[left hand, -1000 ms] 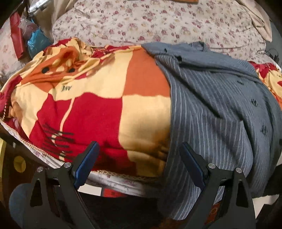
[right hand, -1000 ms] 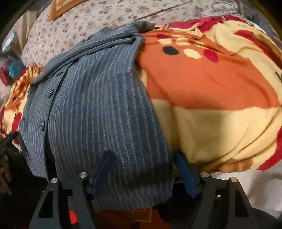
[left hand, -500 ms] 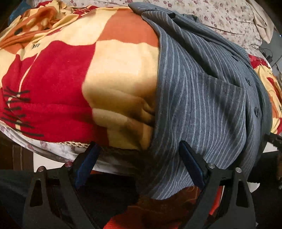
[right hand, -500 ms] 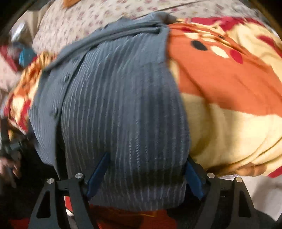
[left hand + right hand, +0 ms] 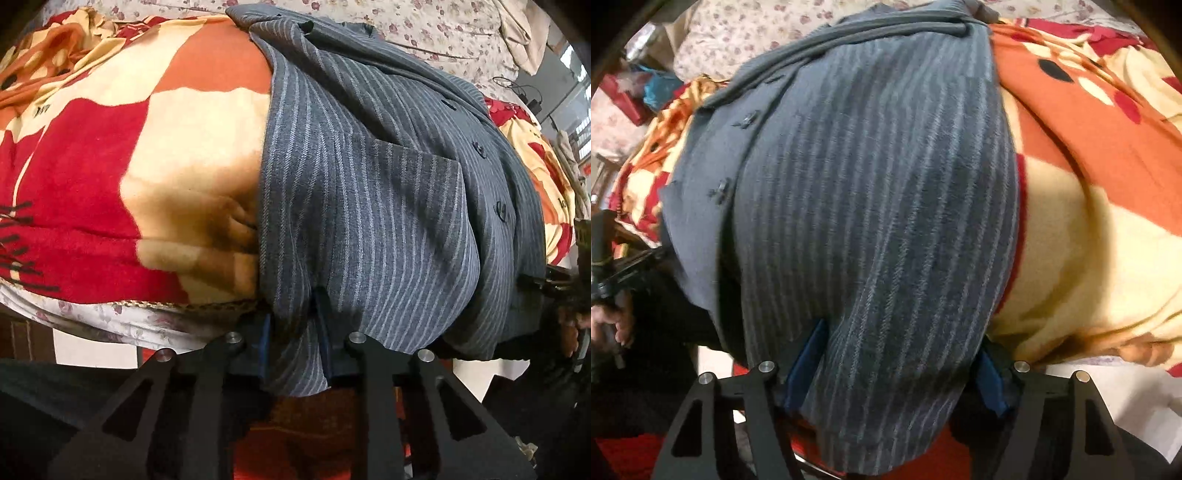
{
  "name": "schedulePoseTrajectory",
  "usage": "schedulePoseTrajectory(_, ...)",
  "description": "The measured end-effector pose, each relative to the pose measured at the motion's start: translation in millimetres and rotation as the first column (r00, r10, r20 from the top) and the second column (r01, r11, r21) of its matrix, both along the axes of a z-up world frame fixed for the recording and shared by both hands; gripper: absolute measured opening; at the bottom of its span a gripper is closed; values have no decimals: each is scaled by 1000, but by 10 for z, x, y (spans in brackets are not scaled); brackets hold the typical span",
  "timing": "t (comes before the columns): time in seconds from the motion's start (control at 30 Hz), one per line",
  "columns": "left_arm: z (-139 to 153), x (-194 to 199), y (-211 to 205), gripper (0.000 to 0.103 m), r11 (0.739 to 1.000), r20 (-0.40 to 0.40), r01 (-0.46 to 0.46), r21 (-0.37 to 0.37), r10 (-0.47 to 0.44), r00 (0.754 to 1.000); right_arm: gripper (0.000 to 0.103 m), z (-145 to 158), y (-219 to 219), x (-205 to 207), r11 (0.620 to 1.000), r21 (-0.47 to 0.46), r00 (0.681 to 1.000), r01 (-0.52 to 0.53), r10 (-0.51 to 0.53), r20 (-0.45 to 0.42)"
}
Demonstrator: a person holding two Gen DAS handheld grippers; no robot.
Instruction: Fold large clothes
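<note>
A grey pinstriped jacket (image 5: 369,184) lies on a red, orange and cream blanket (image 5: 110,166) over the bed, its hem hanging off the near edge. My left gripper (image 5: 293,332) is shut on the jacket's hem near its left edge, with cloth pinched between the blue pads. In the right wrist view the jacket (image 5: 868,203) fills the middle. My right gripper (image 5: 897,365) has its jaws wide apart around the jacket's hem, with cloth draped between the blue pads (image 5: 807,354).
A floral sheet (image 5: 424,29) covers the far side of the bed. The blanket (image 5: 1089,184) spreads right of the jacket. Red and blue items (image 5: 646,88) lie at the far left. The other hand and gripper show at the left edge (image 5: 609,280).
My left gripper has closed from wide open onto the jacket's hem. My right gripper has pushed further in around the hem and its jaws have stayed apart.
</note>
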State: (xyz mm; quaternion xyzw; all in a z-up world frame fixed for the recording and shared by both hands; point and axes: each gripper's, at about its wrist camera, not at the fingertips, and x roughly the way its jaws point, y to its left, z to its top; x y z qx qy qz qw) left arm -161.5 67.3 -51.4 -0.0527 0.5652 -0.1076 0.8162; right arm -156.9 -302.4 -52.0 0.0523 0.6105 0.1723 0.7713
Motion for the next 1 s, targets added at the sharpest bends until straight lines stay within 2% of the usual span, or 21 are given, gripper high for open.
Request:
schedulePoseTrajectory(0.07, 6, 20, 20, 22, 1000, 3, 0, -2, 0, 1000, 70, 19, 26, -6, 1000, 10, 1000, -8, 8, 5)
schedulePoseTrajectory(0.2, 0, 46, -35, 28, 999, -27, 35, -31, -35, 999, 48, 151, 84, -45, 995, 91, 998, -51, 49, 27)
schedulePoseTrajectory(0.27, -15, 23, -107, 28, 998, -35, 65, -9, -66, 997, 43, 185, 48, -71, 990, 129, 998, -57, 53, 29)
schedulePoseTrajectory(0.33, -96, 51, -162, 29, 997, -63, 73, 30, -71, 995, 41, 135, 35, -78, 993, 108, 998, -58, 57, 11)
schedulePoseTrajectory(0.4, -193, 86, -190, 36, 996, -99, 70, 64, -63, 993, 41, 40, 65, -48, 996, 68, 998, -62, 64, -22)
schedulePoseTrajectory(0.43, -204, 88, -209, 36, 995, -101, 75, 69, -68, 993, 41, 12, 77, -50, 996, 61, 997, -66, 68, -29)
schedulePoseTrajectory(0.47, -189, 78, -234, 35, 994, -95, 89, 64, -83, 992, 41, -4, 92, -41, 995, 61, 997, -73, 75, -34)
schedulePoseTrajectory(0.5, -167, 67, -259, 15, 993, -89, 105, 56, -100, 991, 35, 1, 109, -45, 995, 63, 996, -83, 85, -30)
schedulePoseTrajectory(0.53, -113, 58, -327, 9, 990, -71, 130, 50, -127, 989, 27, 37, 125, -59, 993, 74, 995, -94, 96, -16)
schedulePoseTrajectory(0.57, -74, 48, -366, 7, 988, -64, 149, 43, -146, 987, 11, 71, 152, -57, 989, 99, 994, -108, 110, -8)
schedulePoseTrajectory(0.63, 58, 3, -423, 6, 981, -49, 193, -12, -194, 980, 7, 240, 176, -110, 977, 153, 988, -150, 144, 48)
schedulePoseTrajectory(0.67, 139, -8, -425, 6, 978, -36, 203, -42, -205, 978, 7, 360, 153, -135, 964, 210, 984, -165, 149, 94)
schedulePoseTrajectory(0.73, 362, -27, -345, 6, 968, 8, 207, -139, -208, 978, 7, 624, 48, -177, 925, 331, 972, -188, 125, 200)
schedulePoseTrajectory(0.83, 758, -43, -127, 6, 927, 110, 205, -313, -179, 978, 7, 1018, -233, -195, 840, 504, 940, -203, 24, 339)
schedulePoseTrajectory(0.93, 1054, 10, -40, 6, 893, 182, 208, -400, -145, 972, 7, 1248, -444, -95, 788, 586, 916, -191, -71, 394)
schedulePoseTrajectory(1.0, 1217, 89, -9, 6, 873, 218, 215, -437, -129, 967, 6, 1340, -425, -18, 769, 610, 906, -190, -102, 411)
